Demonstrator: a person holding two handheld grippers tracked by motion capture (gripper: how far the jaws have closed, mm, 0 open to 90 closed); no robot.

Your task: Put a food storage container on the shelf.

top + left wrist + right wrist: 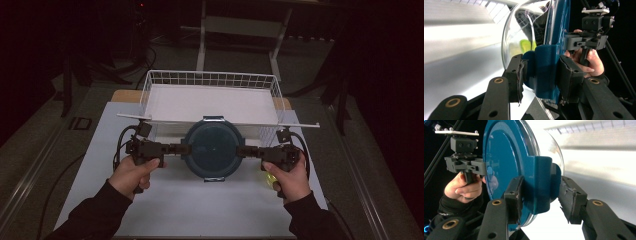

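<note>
Round glass container with blue lid (212,147), held between both tongs over the white surface (200,205), at the near edge of the white wire basket (150,85). Lid on; side clips are blue flaps.

Left tongs (176,148): closed on the left lid clip. In the left gripper view the two pads sit either side of the blue clip flap (546,70), one pad against the glass side, the other on the lid side.

Right tongs (246,151): closed on the opposite clip flap (541,182); the lid-side pad touches, the other pad looks slightly off the flap, so the grip there seems less sure.

Something yellow-green (270,178) lies on the surface just beside the right hand; a yellow-green patch (525,46) also shows through the glass in the left gripper view. Cannot tell what it is.

Handling, as judged:
- Glass bowl, so stiff, fairly heavy for its size, and breakable if dropped on the basket rim.
- Glass wall smooth and curved; poor place for the pads. The clip flaps are the only flat purchase.
- Clips are hinged plastic. Load on them could pop one open or let the lid part from the bowl.
- Two-sided hold must stay level; if one side sags, the container can pivot on the clips.
- Set down gently and flat, not rim-first.
</note>
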